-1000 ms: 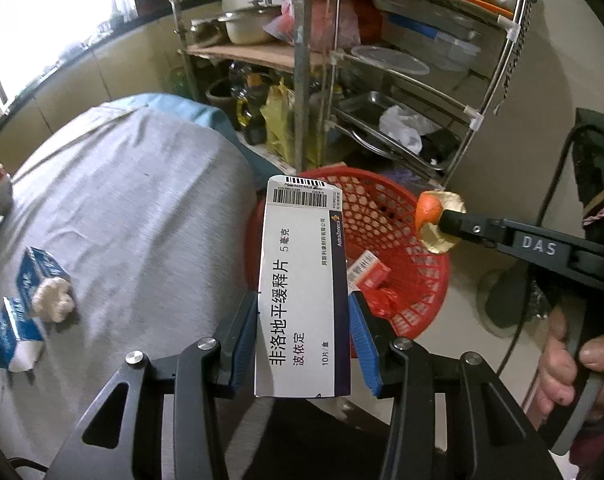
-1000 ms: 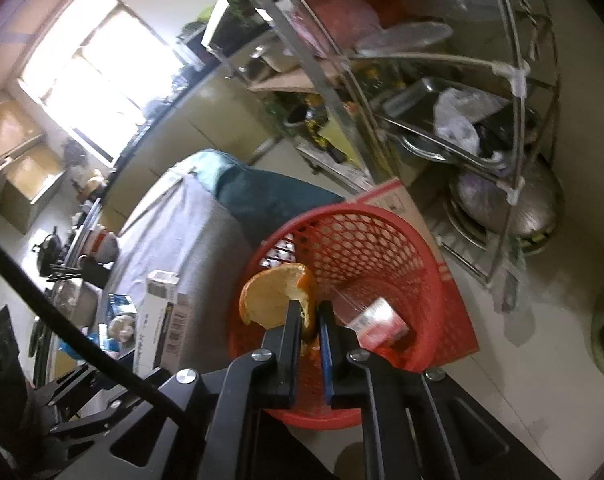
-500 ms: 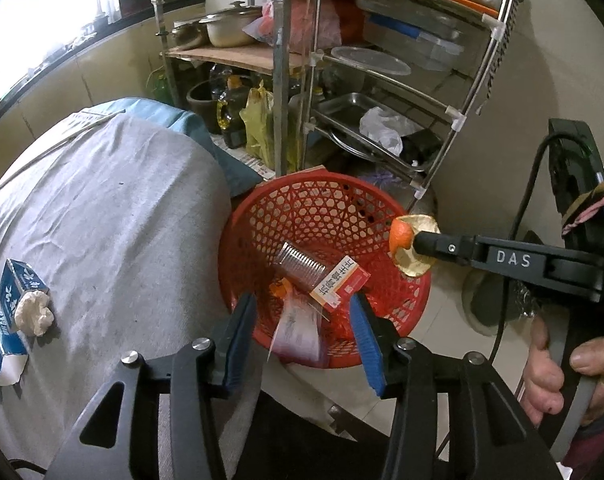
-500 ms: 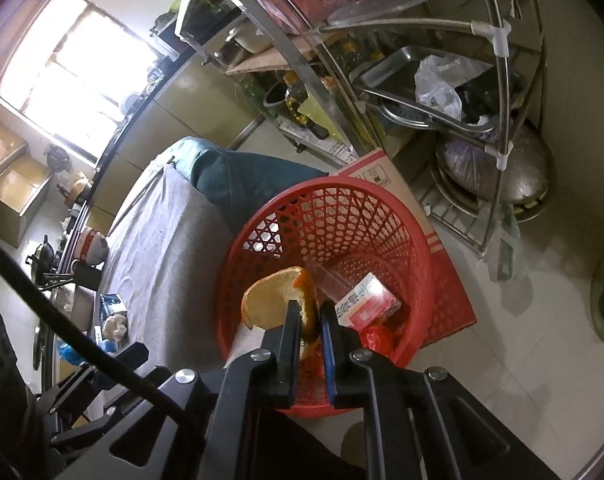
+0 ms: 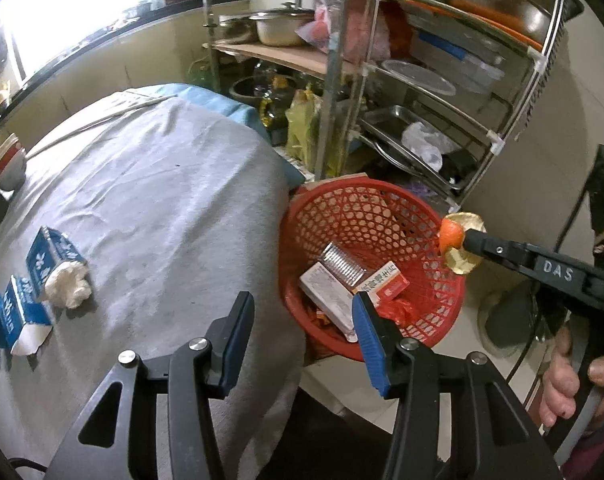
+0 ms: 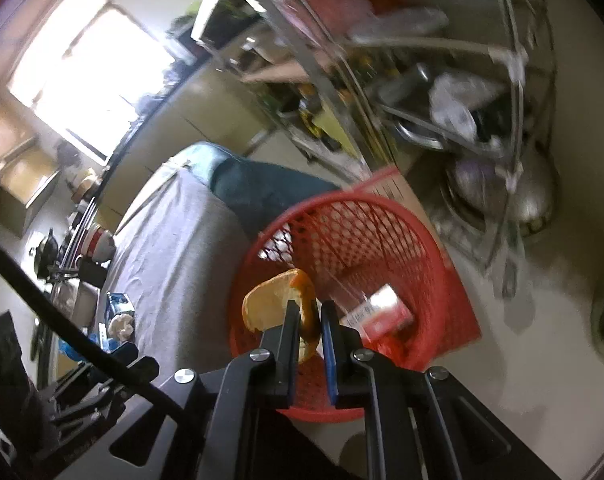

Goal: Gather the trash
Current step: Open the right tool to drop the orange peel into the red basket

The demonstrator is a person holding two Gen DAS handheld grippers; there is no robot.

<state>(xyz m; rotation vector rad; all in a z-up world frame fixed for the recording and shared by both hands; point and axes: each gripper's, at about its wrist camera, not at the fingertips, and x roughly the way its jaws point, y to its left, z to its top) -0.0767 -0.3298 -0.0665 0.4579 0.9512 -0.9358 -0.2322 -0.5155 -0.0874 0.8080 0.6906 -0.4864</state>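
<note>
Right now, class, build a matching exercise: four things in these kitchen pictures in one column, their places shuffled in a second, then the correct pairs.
Things:
1. orange peel
2. white medicine box
3. crumpled tissue
4. steel pot

Places:
A. on the grey cloth
B. inside the red basket
C. on the rack shelf
D. in the right gripper

Pairs: 1-D, 2-B, 3-A, 4-C

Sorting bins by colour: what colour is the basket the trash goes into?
Red, an open mesh basket; clearest in the left wrist view.
</note>
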